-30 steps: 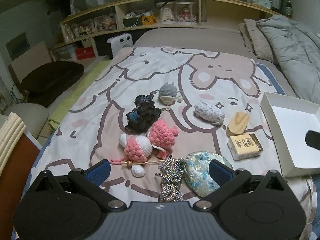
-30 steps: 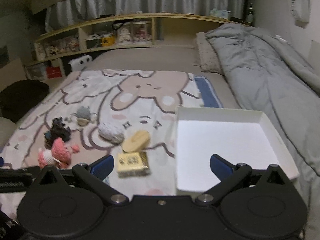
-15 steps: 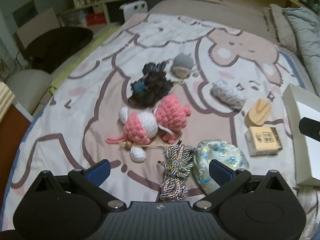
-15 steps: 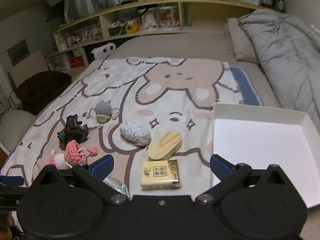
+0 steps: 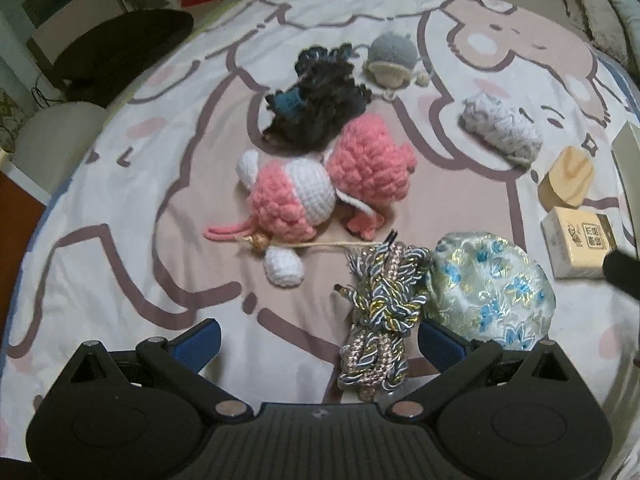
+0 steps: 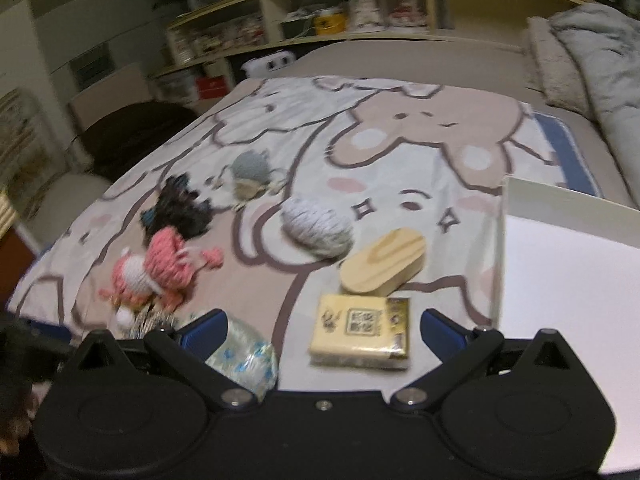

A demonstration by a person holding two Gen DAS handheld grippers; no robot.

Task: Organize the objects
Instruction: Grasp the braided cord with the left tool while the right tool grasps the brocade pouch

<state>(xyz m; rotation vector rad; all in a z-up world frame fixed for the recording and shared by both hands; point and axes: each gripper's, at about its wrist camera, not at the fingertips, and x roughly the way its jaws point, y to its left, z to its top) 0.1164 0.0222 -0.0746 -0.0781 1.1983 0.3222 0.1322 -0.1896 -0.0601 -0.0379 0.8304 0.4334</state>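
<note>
Small items lie on a cartoon-print bedspread. In the left wrist view my open, empty left gripper (image 5: 318, 338) hovers just short of a braided cord bundle (image 5: 378, 320), beside a floral brocade pouch (image 5: 492, 292). Beyond are a pink-and-white crochet toy (image 5: 296, 196), a pink crochet toy (image 5: 370, 164), a black crochet piece (image 5: 316, 100), a grey crochet toy (image 5: 390, 56) and a grey-white yarn ball (image 5: 502, 130). My open right gripper (image 6: 322, 326) sits above a yellow packet (image 6: 362, 330), near a wooden oval block (image 6: 382, 266) and the white box (image 6: 560, 280).
A grey duvet (image 6: 600, 60) and pillow (image 6: 554, 64) lie at the right of the bed. Shelves with clutter (image 6: 340, 20) run behind the bed. A dark round chair (image 5: 116, 48) stands left of the bed.
Both grippers have moved forward and down towards the items. The left one now sits close over the cord bundle; the right one has swung left, from the white box to the yellow packet.
</note>
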